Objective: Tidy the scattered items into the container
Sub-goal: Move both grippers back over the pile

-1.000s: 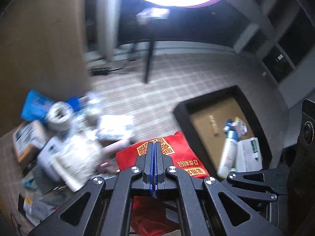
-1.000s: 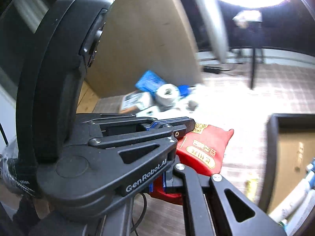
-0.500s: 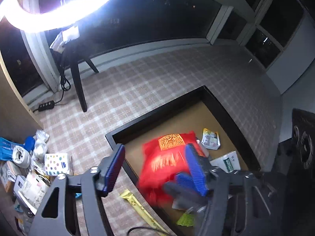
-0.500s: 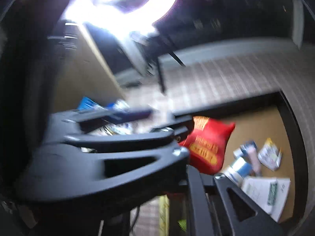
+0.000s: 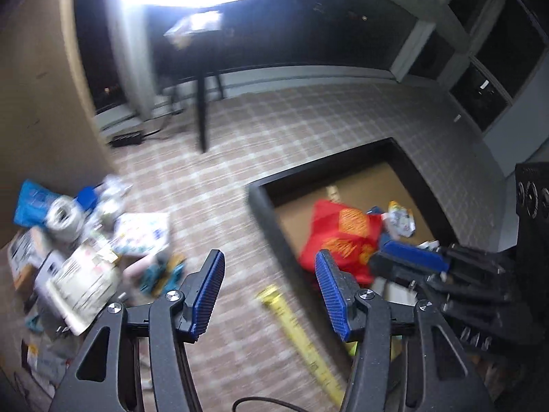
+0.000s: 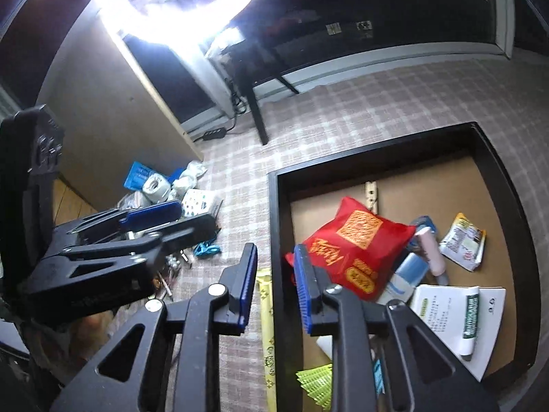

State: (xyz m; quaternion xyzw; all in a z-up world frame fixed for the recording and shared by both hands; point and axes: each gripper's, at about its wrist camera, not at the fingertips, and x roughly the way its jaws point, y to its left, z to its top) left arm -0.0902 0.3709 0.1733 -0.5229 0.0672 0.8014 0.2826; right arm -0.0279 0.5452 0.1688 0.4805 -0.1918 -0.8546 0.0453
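Checked carpet (image 6: 343,110) beneath bright ring light (image 6: 192,7).

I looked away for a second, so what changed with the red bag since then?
Both tools let go: the red fabric bag, gripped over the floor before, now lies in the black-rimmed box. Left tool and right tool have just been opening, nothing between them. Floor clutter unchanged.

A ring light (image 6: 185,3) glares overhead. A power strip (image 6: 214,133) lies on the checked carpet (image 6: 360,110) beside a black stand leg (image 6: 255,116).
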